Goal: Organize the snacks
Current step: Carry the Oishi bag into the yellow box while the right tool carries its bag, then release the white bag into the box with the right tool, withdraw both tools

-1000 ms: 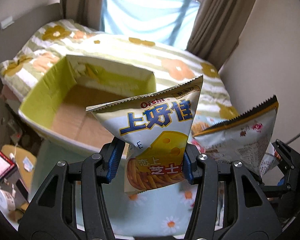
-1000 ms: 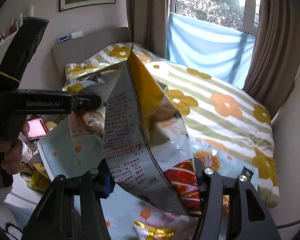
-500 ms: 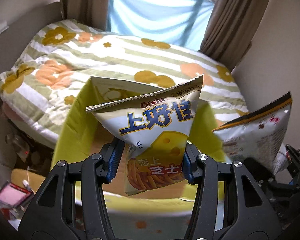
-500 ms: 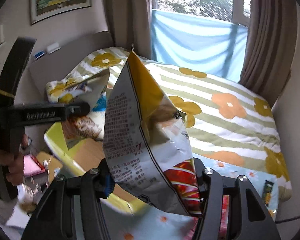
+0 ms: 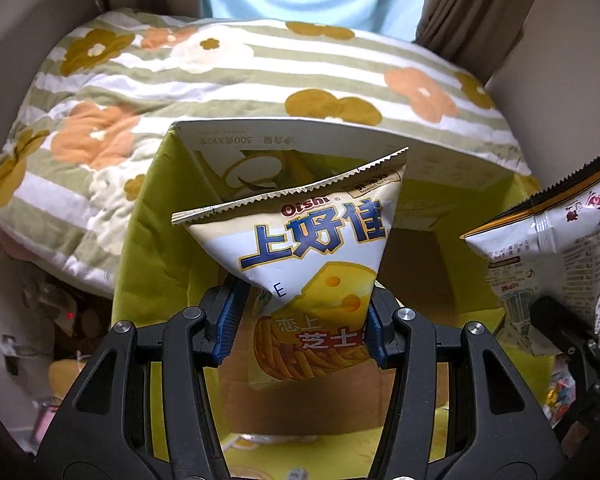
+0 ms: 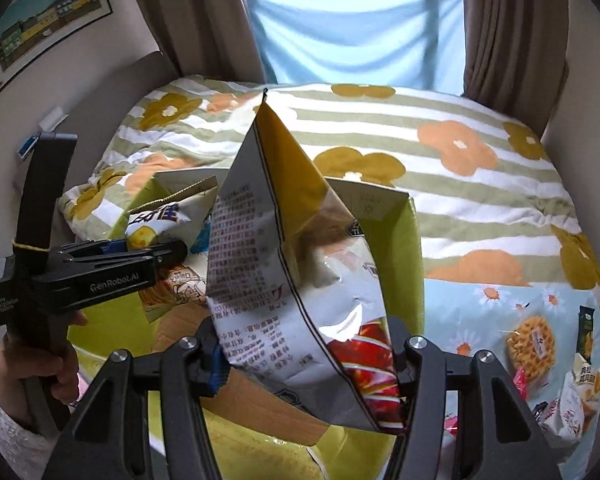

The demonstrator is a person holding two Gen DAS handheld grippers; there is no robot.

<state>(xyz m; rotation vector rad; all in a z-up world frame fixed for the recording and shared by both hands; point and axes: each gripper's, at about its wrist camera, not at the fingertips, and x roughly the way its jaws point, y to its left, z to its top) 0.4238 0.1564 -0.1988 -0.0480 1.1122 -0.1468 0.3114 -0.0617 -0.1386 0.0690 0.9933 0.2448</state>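
Observation:
My left gripper (image 5: pixel 300 328) is shut on a white and yellow Oishi cheese-stick bag (image 5: pixel 316 256), hanging over the open yellow-green cardboard box (image 5: pixel 152 240). The box's brown floor (image 5: pixel 416 272) shows under the bag. My right gripper (image 6: pixel 306 354) is shut on a silver and red snack bag (image 6: pixel 296 276), held edge-up above the same box (image 6: pixel 414 272). That silver bag (image 5: pixel 556 256) also shows at the right of the left wrist view. In the right wrist view the left gripper (image 6: pixel 156 256) holds the Oishi bag (image 6: pixel 168 224) to the left, gripped by a hand (image 6: pixel 56 364).
The box rests on a bed with a striped floral quilt (image 5: pixel 236 68). More snack packets (image 6: pixel 540 344) lie on a light blue daisy cloth (image 6: pixel 472 304) at the right. Curtains (image 6: pixel 508 24) and a blue sheet (image 6: pixel 352 28) stand behind. Clutter (image 5: pixel 60 312) sits on the floor at left.
Both grippers have moved over the box and lower, each still gripping its bag. The box, seen off to the left before, now lies directly beneath them.

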